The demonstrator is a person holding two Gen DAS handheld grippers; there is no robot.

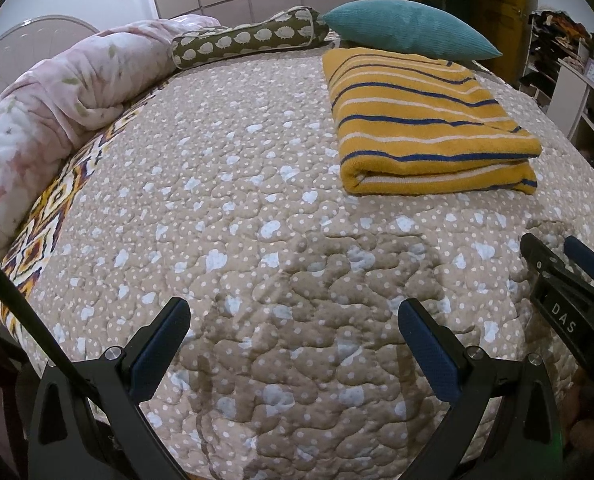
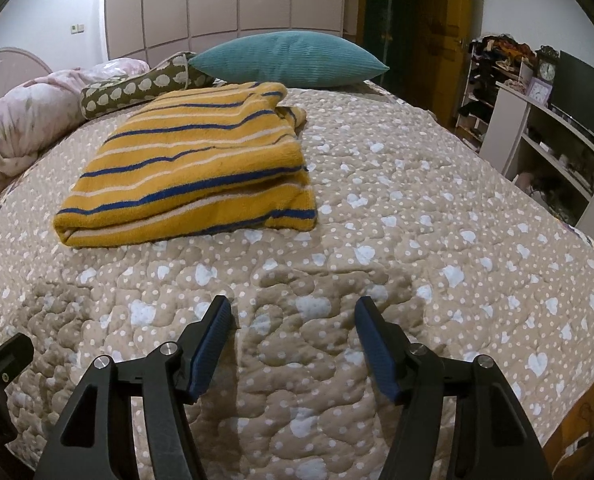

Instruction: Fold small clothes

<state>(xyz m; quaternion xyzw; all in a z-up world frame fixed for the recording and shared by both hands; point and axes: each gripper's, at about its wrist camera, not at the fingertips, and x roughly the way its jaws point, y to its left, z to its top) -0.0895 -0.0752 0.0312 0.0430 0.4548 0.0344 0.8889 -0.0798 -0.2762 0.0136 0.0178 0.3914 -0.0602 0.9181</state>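
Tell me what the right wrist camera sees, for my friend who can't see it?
A folded yellow striped garment lies on a quilted bedspread, ahead of the open, empty right gripper. A teal pillow sits behind the garment.

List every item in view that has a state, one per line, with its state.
Striped towel: folded, lying flat on the bed, untouched.
Teal pillow: lying behind the towel.
Pink duvet: bunched up along the bed edge.
Left gripper: jaws open, holding nothing.
Right gripper: jaws open, holding nothing.
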